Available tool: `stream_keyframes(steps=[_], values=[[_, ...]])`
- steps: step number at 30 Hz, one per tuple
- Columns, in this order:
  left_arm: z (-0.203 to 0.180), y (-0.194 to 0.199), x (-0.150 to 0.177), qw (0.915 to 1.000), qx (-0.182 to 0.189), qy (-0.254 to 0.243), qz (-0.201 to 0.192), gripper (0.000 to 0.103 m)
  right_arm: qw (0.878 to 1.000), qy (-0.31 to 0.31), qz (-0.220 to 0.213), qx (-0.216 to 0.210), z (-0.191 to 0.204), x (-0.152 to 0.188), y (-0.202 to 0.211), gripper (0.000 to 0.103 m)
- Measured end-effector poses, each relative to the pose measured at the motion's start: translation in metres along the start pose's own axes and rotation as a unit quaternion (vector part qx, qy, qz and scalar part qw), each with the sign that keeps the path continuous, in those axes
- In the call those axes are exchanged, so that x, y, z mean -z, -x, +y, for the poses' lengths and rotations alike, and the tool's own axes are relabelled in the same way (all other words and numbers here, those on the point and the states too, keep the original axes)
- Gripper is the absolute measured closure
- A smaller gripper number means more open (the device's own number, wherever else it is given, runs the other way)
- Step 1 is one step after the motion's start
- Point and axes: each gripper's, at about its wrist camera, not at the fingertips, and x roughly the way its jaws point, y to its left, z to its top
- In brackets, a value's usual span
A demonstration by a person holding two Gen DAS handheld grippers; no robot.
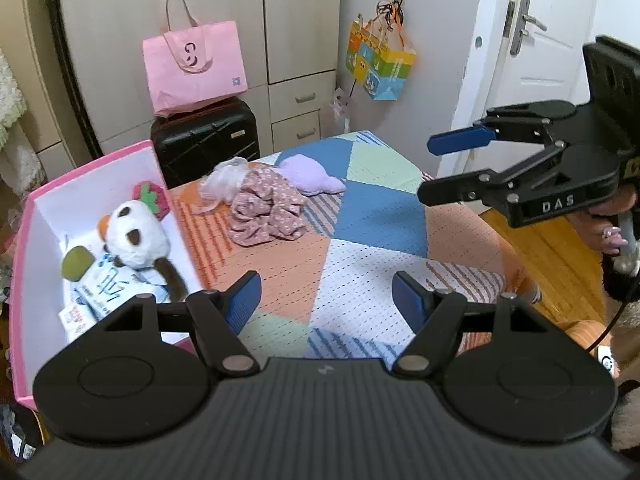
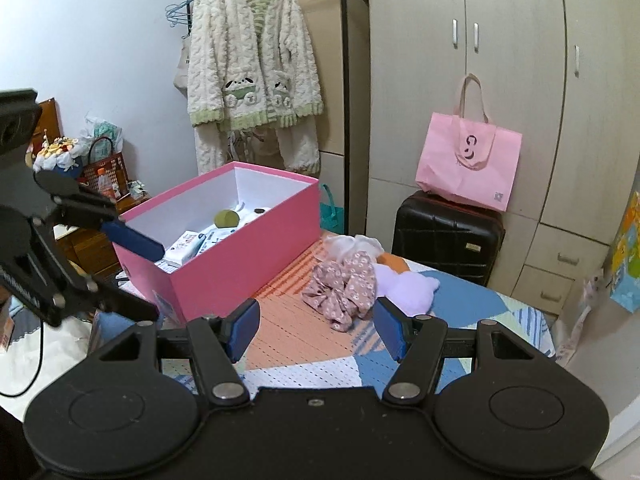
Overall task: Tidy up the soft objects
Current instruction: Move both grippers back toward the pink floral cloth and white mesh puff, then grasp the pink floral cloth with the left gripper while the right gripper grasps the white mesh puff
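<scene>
Looking along the left gripper (image 1: 324, 300), I see its blue-padded jaws standing wide apart with nothing between them, hanging above the patchwork mat of orange, blue, green and white panels (image 1: 360, 248) that covers the desk. To the left sits the open pink cardboard box with a white inside (image 1: 36, 208); a white plush toy with dark patches (image 1: 134, 236) lies in it, with a pink strawberry-shaped piece (image 1: 150, 198) beside its head, on top of some printed packets (image 1: 108, 288). Farther back on the mat, well apart from the jaws, lie a dusty-pink floral fabric scrunchie (image 1: 266, 208), a lilac plush toy (image 1: 310, 174) touching it, and a crumpled clear plastic wrap (image 1: 224, 178). The right gripper (image 1: 424, 168) comes in from the right, jaws also wide and empty, a hand (image 1: 612, 224) on its grip. A pink tote bag (image 1: 194, 68) rests on a black hard-shell suitcase (image 1: 204, 140).

From the right gripper's (image 2: 316, 328) view, its jaws gape over the mat (image 2: 292, 332), holding nothing. The floral scrunchie (image 2: 344, 288) lies just beyond them, the lilac plush (image 2: 404, 286) touching it on the right. The pink box (image 2: 240, 260) stands to the left on the mat, and the left gripper (image 2: 148, 280) reaches in at the near corner of it, with its jaws spread. A cream fleece jacket (image 2: 252, 68) hangs behind.
</scene>
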Motion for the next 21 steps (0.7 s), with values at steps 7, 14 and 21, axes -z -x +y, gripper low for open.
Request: stream_keyframes(steps=[7, 14, 21], values=[[-0.009, -0.043, -0.002, 0.9995, -0.023, 0.015, -0.013, 0.032, 0.999, -0.024, 0.006, -0.032, -0.028, 0.005, -0.022, 0.035], [0.001, -0.083, -0.009, 0.9964, -0.022, 0.077, -0.027, 0.032, 0.997, -0.041, 0.011, -0.066, -0.056, -0.002, -0.056, 0.035], [0.006, -0.11, -0.022, 0.9911, -0.049, 0.102, -0.07, 0.032, 0.993, -0.056, 0.024, -0.099, -0.079, -0.026, -0.107, 0.035]])
